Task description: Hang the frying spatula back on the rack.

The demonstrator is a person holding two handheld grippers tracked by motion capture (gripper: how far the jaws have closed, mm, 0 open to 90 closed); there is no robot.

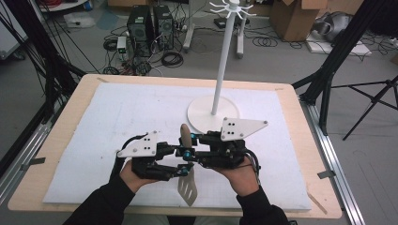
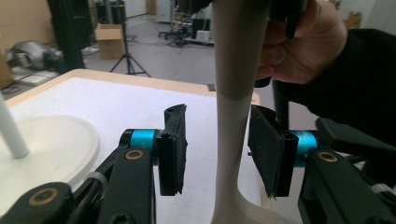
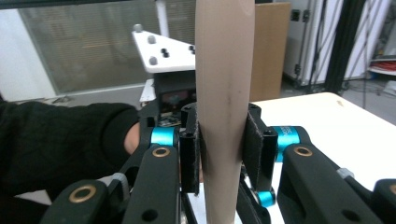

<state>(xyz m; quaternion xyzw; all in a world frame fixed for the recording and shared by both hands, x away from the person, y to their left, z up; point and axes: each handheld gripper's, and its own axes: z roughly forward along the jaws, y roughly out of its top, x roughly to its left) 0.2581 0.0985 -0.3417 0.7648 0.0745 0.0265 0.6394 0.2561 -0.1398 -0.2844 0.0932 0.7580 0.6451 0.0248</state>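
1. High view: your two grippers meet near the front middle of a white foam mat [image 1: 117, 122] that covers a light wooden table [image 1: 75, 101]. Between them you hold a slotted spatula with a brown handle and a pale blade [image 1: 187, 185], raised above the mat, handle pointing away from you. Behind it stands a white rack with a round base, a thin pole and hooks on top [image 1: 213, 112]. Past the table lie a grey floor, black computer towers [image 1: 149, 26], loose cables, cardboard boxes [image 1: 295, 16] and black tripod legs.

2. Left gripper view: your left gripper [image 2: 217, 151] is spread wide; the spatula's neck passes between its pads, touching neither. Your right hand [image 2: 299, 51] shows above it, and the rack's base sits at the left on the mat.

3. Right gripper view: your right gripper [image 3: 220, 154] is clamped on the brown handle, both pads pressed against it. Beyond are a glass partition and a brown board.
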